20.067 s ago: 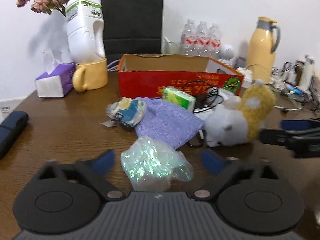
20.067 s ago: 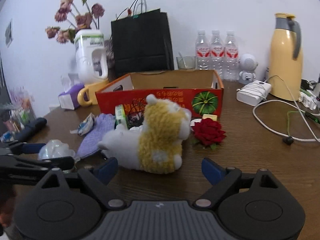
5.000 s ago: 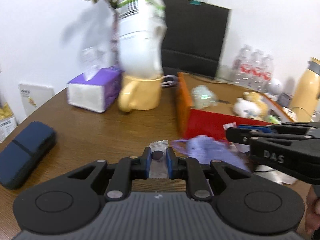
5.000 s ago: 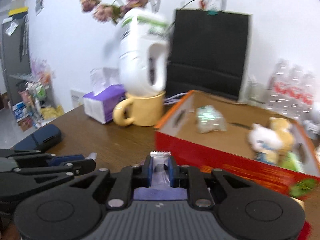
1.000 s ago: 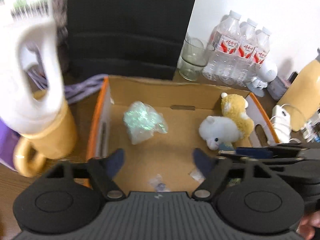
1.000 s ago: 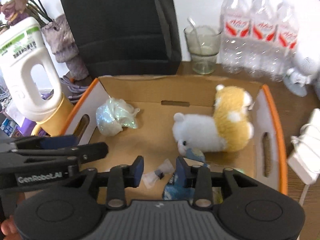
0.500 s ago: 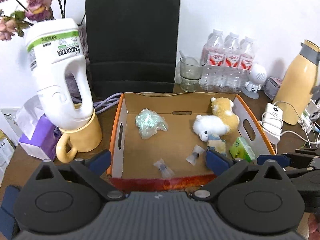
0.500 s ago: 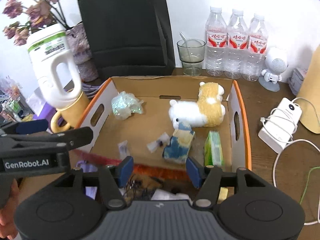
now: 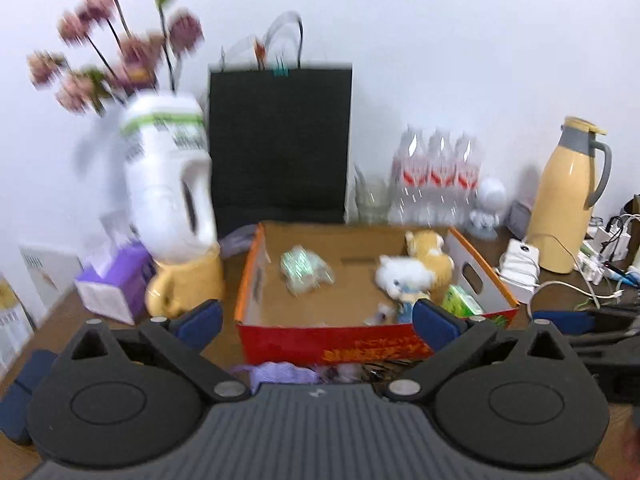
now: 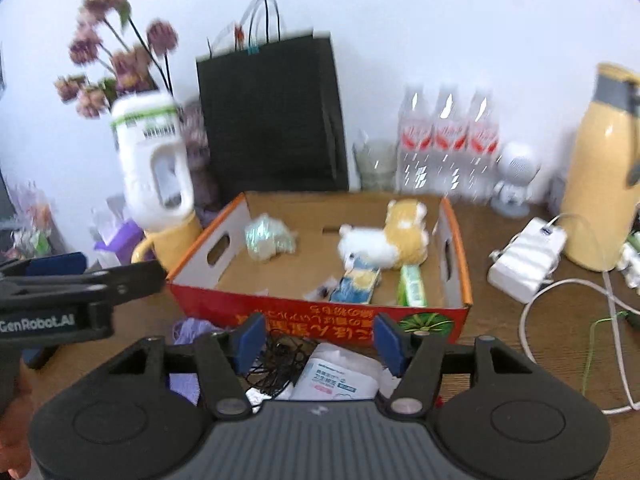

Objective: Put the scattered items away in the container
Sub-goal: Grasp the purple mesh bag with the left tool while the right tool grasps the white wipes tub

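The red cardboard box (image 9: pixel 340 344) (image 10: pixel 454 256) holds a white-and-yellow plush toy (image 9: pixel 416 272) (image 10: pixel 384 244), a shiny crumpled bag (image 9: pixel 304 268) (image 10: pixel 268 240), a green pack (image 10: pixel 412 284), a blue-yellow packet (image 10: pixel 356 284) and small clear wrappers (image 10: pixel 320 290). In front of the box lie a purple cloth (image 9: pixel 280 374) (image 10: pixel 192 330), a tangled black cable (image 10: pixel 280 356) and a white tissue packet (image 10: pixel 340 376). My left gripper (image 9: pixel 318 322) is wide open and empty before the box. My right gripper (image 10: pixel 320 338) hovers above the cable and packet, its jaws opening with nothing between them.
A white jug (image 9: pixel 168 176) in a yellow mug (image 9: pixel 180 288) and a purple tissue box (image 9: pixel 116 284) stand left of the box. Behind it are a black paper bag (image 9: pixel 280 140) and water bottles (image 10: pixel 448 148). A yellow thermos (image 9: pixel 568 200) and a white charger (image 10: pixel 524 256) with its cord are on the right.
Both grippers have drawn back from above the box to in front of it. The right jaws have widened, leaving the wrapper in the box. The left jaws opened a bit more.
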